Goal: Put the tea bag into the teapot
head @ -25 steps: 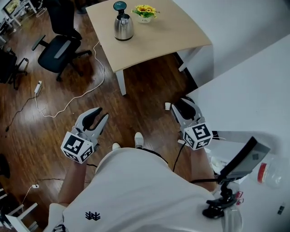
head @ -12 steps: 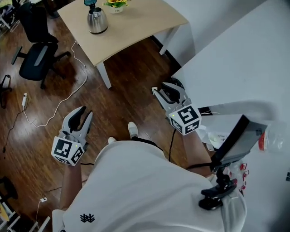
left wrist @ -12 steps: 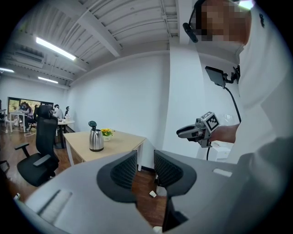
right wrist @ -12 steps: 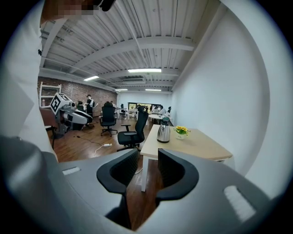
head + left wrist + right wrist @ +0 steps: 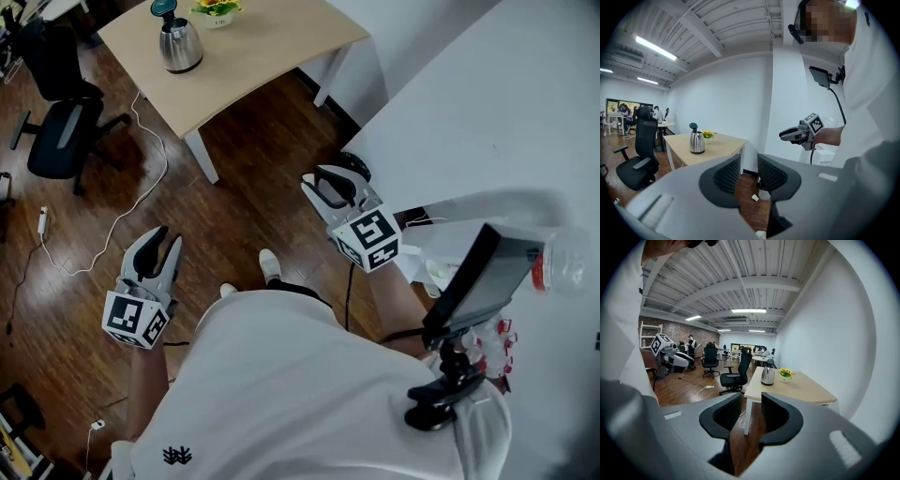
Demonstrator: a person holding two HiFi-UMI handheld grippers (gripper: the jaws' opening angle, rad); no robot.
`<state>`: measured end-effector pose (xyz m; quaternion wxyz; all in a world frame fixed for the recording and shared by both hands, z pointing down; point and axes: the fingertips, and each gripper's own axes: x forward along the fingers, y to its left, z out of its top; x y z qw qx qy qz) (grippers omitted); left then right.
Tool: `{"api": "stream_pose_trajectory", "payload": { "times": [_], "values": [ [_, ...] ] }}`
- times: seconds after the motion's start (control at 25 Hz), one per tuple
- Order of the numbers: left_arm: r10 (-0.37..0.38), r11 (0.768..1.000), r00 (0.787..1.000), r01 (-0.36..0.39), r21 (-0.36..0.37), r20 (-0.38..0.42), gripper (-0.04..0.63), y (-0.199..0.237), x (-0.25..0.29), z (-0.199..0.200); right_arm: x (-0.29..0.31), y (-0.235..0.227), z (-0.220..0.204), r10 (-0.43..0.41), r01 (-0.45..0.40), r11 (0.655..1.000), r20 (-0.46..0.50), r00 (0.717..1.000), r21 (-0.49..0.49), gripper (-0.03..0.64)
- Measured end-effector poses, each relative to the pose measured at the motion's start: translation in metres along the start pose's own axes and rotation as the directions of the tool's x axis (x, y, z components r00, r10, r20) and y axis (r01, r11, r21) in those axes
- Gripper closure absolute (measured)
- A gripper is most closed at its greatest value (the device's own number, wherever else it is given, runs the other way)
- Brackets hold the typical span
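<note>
The stainless-steel teapot (image 5: 180,47), a rounded, shiny body with a teal lid above it, stood upright at the far left on a pale wooden table (image 5: 272,42). Its long axis was vertical, and which way its spout faced could not be made out. A small white pot of yellow flowers (image 5: 216,9) sat just beside it on the right. Both grippers hung well apart from that table, over the dark glossy plank floor (image 5: 244,197). The left gripper (image 5: 167,236), a grey moulded shell with a black-and-white marker cube, pointed toward the far side. Its black ribbed pads (image 5: 727,176) stood released, with only floor showing in the gap. The right gripper (image 5: 317,180) was near the edge of a smooth white tabletop (image 5: 487,122) on the right and angled toward the far left. Its ribbed pads (image 5: 774,414) were also apart, having just been narrowing, with nothing between them. No tea bag could be made out in any view.
</note>
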<state>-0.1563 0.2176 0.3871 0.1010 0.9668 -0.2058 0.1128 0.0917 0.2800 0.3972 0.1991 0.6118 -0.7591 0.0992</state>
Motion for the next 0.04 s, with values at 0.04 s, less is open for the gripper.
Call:
{"api": "stream_pose_trajectory", "payload": {
  "times": [0.04],
  "values": [
    [0.000, 1.000, 1.000, 0.000, 0.002, -0.002, 0.502, -0.0007, -0.0008, -0.0012, 0.0004, 0.0014, 0.0001, 0.003, -0.003, 1.000, -0.001, 1.000, -0.002, 0.488]
  ]
}}
